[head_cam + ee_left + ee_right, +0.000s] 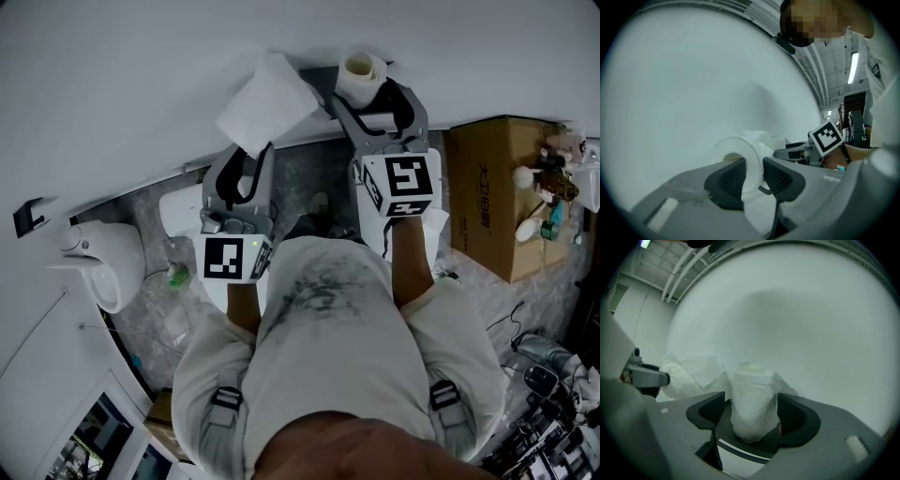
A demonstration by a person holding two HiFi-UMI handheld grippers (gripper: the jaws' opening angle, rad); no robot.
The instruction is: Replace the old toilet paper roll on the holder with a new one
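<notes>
Pinching thin papery roll [738, 151] w/ L fingers [727, 183], R fingers [793, 416] wide round crumpled soft roll [753, 404]

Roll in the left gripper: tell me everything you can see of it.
White paper roll, thin-walled, with a hollow, tan-looking core. The left gripper pinches its wall between its fingers, one seemingly in the hollow. A loose creased sheet trails from it. It is held in the air near a white wall.

Your floor [155, 323] is grey and speckled. A brown box [487, 197] sits on it at right, a small green thing [178, 276] at left.
</notes>
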